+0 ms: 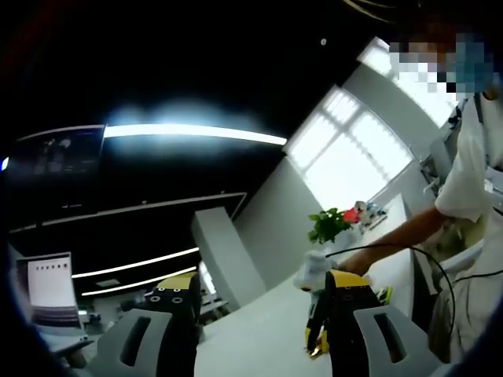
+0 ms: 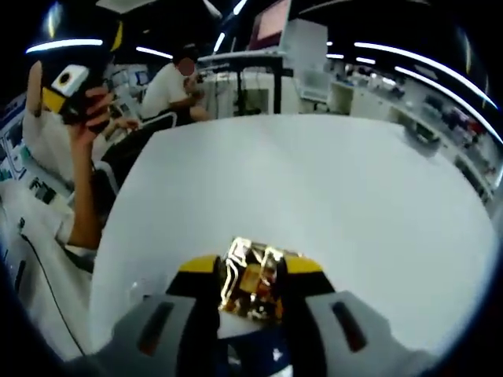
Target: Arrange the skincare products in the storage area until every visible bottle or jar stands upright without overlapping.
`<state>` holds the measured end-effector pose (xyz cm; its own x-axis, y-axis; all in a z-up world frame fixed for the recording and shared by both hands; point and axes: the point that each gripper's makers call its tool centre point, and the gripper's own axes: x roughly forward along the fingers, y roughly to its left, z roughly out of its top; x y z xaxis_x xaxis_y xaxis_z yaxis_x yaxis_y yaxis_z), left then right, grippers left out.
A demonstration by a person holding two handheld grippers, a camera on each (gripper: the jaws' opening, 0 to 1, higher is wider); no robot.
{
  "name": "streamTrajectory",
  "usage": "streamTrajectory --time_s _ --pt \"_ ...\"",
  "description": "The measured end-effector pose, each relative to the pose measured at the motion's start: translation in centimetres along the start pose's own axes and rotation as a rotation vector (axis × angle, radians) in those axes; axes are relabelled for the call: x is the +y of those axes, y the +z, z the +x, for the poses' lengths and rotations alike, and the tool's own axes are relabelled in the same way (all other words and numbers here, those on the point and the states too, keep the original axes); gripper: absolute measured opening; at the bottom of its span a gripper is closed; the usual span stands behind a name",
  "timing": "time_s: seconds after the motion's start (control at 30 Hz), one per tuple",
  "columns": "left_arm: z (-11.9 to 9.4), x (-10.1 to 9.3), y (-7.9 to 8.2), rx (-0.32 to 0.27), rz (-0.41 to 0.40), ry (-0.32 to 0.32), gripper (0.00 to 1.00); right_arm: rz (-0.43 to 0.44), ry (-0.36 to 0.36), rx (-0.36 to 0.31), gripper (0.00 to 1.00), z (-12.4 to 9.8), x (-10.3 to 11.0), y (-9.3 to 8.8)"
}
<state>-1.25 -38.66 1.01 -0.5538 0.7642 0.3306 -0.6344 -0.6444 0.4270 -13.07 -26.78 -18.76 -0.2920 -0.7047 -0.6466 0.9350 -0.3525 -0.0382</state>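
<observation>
My right gripper (image 2: pixel 251 302) is shut on a small shiny gold item (image 2: pixel 250 283) with a crinkled, reflective surface, held low over the white table (image 2: pixel 314 188). Its kind is hard to tell. My left gripper (image 1: pixel 263 306) is raised and tilted up toward the ceiling, its jaws wide apart with nothing between them. In the right gripper view the left gripper (image 2: pixel 69 85) shows at the upper left, held up in a hand. A gloved hand (image 1: pixel 314 271) and a glint of the gold item (image 1: pixel 317 345) sit just beside the left gripper's right jaw.
A potted green plant (image 1: pixel 330 224) and small colourful things stand at the table's far end by bright windows. A person (image 2: pixel 177 82) sits at desks beyond the table, near a monitor (image 2: pixel 271 23). A black cable (image 1: pixel 440 275) hangs by the operator's sleeve.
</observation>
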Motion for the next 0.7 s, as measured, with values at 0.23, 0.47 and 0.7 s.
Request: streamTrajectory --time_s 0.23,0.47,0.7 --pt "0.0 -0.2 0.1 -0.002 0.003 -0.006 0.64 0.053 0.032 -0.021 0.23 0.2 0.1 0.4" --pt "0.2 -0.4 0.0 -0.005 0.004 -0.011 0.64 0.039 0.058 -0.023 0.20 0.8 0.5 0.9" --pt "0.3 -0.6 0.0 0.001 0.014 -0.016 0.63 -0.016 0.118 -0.009 0.13 1.4 1.2 1.3"
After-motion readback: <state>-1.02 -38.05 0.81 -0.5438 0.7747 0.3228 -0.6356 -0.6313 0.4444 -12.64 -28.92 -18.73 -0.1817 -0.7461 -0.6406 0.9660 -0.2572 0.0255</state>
